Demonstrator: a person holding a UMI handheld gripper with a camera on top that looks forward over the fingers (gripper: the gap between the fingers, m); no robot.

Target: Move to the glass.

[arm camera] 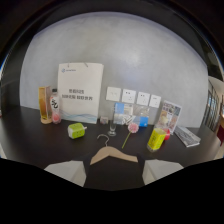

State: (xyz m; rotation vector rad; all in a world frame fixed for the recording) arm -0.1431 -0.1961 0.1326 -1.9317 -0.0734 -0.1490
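Clear stemmed glass (112, 127) upright on dark desk (45, 145), beyond wooden hanger (113, 155); likely fragile, slippery, light; grip bowl; fingers (113, 172) wide apart, empty.

glass (112, 128) beyond hanger (113, 154), paper bag (80, 92) behind, table (35, 145) beneath

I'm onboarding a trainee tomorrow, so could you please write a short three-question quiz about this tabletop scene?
1. True or false: the glass stands beyond the wooden hanger.
2. What lies just right of the glass? A) pink flower B) spoon C) mug
3. What do the gripper fingers hold?

Key: 1 true. 2 A. 3 nothing; they are open, short of the hanger.
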